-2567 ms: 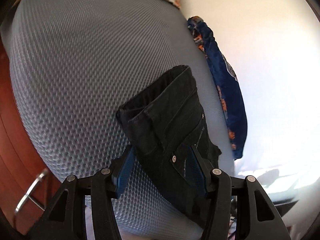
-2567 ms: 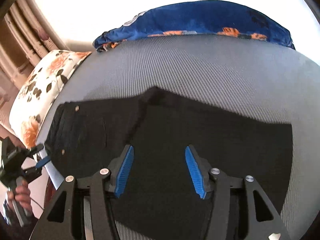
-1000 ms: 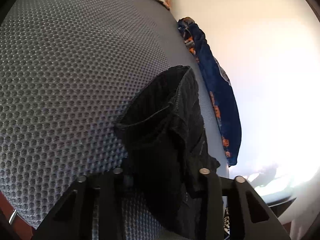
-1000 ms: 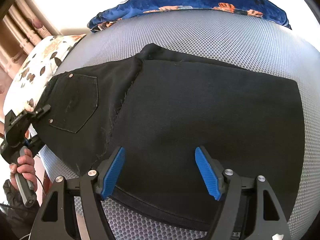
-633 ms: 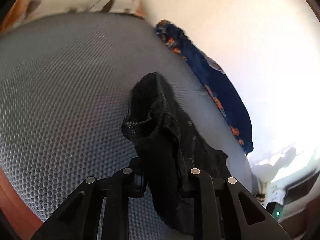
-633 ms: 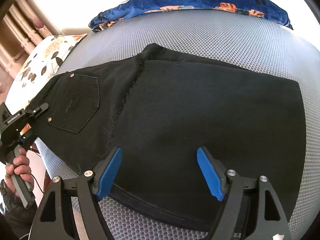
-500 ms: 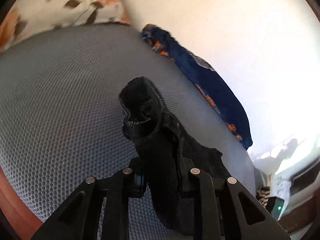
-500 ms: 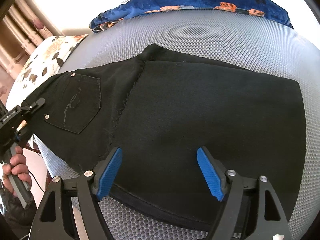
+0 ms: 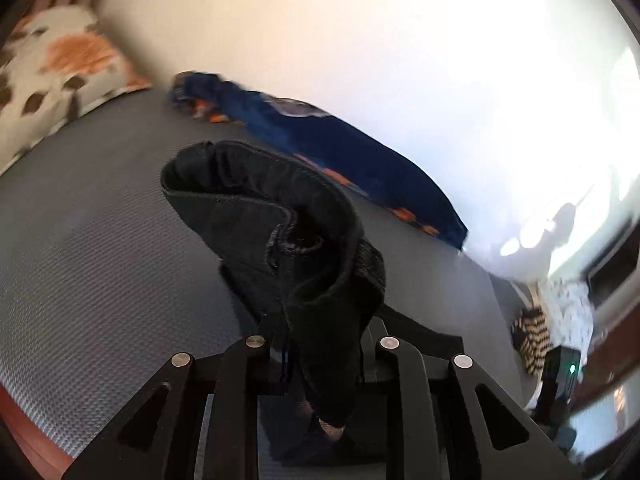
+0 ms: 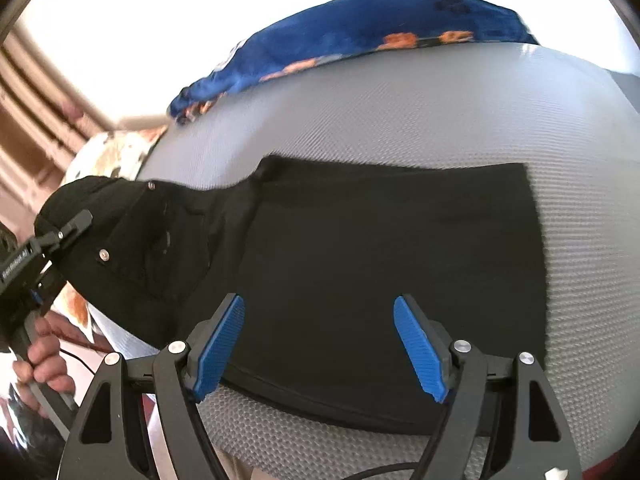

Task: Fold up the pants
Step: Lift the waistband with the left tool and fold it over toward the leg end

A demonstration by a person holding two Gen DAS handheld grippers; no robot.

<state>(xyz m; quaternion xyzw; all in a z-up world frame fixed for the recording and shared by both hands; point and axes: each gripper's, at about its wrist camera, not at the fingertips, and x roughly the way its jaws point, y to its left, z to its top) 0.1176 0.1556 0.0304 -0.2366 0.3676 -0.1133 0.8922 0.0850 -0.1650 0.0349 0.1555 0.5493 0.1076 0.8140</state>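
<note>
Left hand-held gripper (image 9: 320, 354) clamps the black pants (image 10: 380, 264) waistband edge aloft; right hand-held gripper (image 10: 320, 344) gapes empty.

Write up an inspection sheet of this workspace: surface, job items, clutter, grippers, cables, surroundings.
Surface: grey mesh mattress, bare around the garment.
Job's things: black pants, legs flat, waist end lifted at the left.
Clutter: blue patterned blanket along the far edge; floral pillow at the head.
Grippers: left gripper shut on the waistband; right gripper open over the near edge of the pants.
Cables: thin black cable below the left hand.
Surroundings: pale wall, overexposed.
</note>
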